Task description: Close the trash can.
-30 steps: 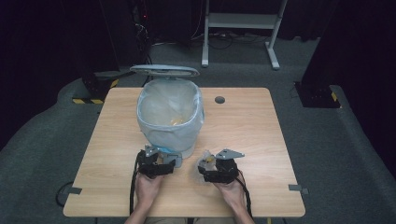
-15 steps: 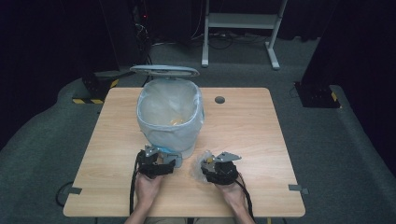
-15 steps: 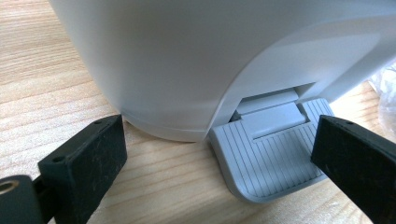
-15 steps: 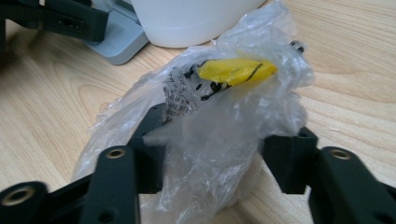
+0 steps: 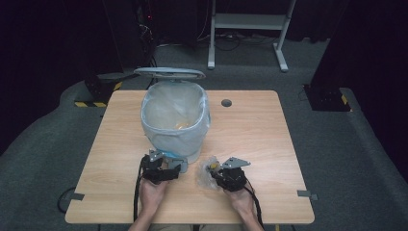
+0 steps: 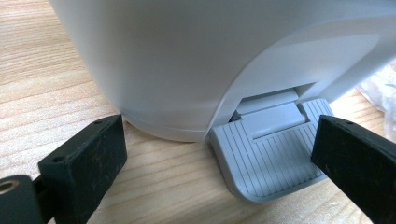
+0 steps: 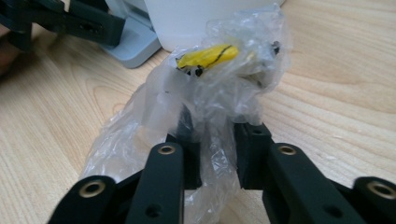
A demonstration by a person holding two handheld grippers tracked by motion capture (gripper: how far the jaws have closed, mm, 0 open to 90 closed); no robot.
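Observation:
A white pedal bin with a clear liner stands mid-table, its lid raised. My left gripper sits at the bin's foot. In the left gripper view its open gripper has one jaw on each side of the grey ribbed pedal, under the bin wall. My right gripper is shut on a crumpled clear plastic wrapper. In the right gripper view the wrapper bunches up between the gripper jaws, with a yellow scrap inside it.
The wooden table has a small round grommet hole behind the bin. Something yellow lies in the bin's liner. Beyond the table are a white desk frame and dark equipment on the grey floor.
The right gripper has shifted slightly on the table with the wrapper. The left gripper, bin and raised lid stay as they were.

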